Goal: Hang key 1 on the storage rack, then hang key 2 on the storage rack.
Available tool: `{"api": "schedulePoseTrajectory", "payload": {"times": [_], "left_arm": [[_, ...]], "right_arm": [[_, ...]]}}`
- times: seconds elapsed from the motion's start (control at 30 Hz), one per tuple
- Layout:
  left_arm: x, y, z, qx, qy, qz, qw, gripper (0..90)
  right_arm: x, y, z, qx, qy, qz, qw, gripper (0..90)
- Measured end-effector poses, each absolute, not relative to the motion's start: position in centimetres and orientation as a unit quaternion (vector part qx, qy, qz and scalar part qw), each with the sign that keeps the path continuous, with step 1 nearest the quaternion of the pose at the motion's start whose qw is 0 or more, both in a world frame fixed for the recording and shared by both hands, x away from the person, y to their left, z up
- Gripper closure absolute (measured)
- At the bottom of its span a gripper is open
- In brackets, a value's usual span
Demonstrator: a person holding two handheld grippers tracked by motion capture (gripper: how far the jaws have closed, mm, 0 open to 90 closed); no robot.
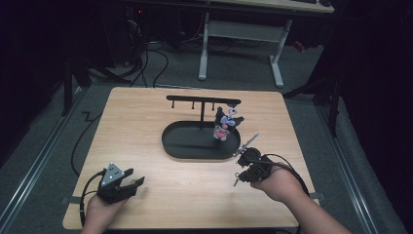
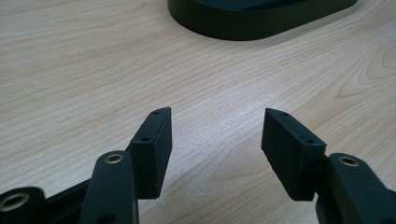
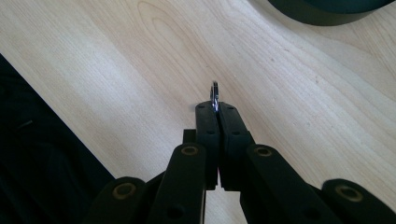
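A black oval tray [image 1: 181, 145] stands mid-table with a hook rack [image 1: 195, 99] rising from it. A small purple, white and pink plush charm [image 1: 223, 126] hangs at the rack's right end, over the tray. To the tray's right front, my right gripper [image 1: 237, 176] is held above the table and points left. Its jaws are shut on a thin metal ring [image 3: 215, 95], which sticks out past the tips [image 3: 217, 108]. Near the front left corner my left gripper [image 1: 132, 183] stands open just above the wood, with nothing between its pads [image 2: 154, 144].
The tray's rim shows ahead of the left gripper [image 2: 261, 25] and at the upper right of the right gripper view [image 3: 327, 14]. The table's near edge [image 3: 51, 116] runs close on that gripper's left. Desk legs [image 1: 204, 53] and cables stand on the floor beyond the table.
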State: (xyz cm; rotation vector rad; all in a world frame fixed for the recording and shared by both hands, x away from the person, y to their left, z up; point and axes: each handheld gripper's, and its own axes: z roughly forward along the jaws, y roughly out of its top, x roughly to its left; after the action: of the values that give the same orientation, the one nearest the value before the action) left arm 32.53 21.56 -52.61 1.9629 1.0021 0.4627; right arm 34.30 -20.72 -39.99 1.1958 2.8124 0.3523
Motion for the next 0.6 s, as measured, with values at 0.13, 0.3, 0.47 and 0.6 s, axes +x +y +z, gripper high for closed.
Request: {"api": "schedulePoseTrajectory", "payload": {"times": [0.13, 0.3, 0.47, 0.6], "left_arm": [[32.5, 21.5, -52.6, 0.787, 0.401, 0.186, 0.432, 43.7], [32.6, 21.5, -52.7, 0.79, 0.398, 0.183, 0.429, 43.7], [32.6, 21.4, -52.7, 0.791, 0.396, 0.183, 0.43, 43.6], [32.5, 21.4, -52.6, 0.791, 0.394, 0.186, 0.429, 43.3]], "right_arm": [[34.7, -20.9, -39.6, 0.393, 0.912, 0.114, 0.036, 89.5], [35.5, -21.1, -38.6, 0.398, 0.909, 0.119, 0.033, 89.4], [36.6, -21.2, -37.5, 0.401, 0.908, 0.12, 0.035, 89.4], [37.4, -21.1, -36.8, 0.408, 0.904, 0.124, 0.036, 89.4]]}}
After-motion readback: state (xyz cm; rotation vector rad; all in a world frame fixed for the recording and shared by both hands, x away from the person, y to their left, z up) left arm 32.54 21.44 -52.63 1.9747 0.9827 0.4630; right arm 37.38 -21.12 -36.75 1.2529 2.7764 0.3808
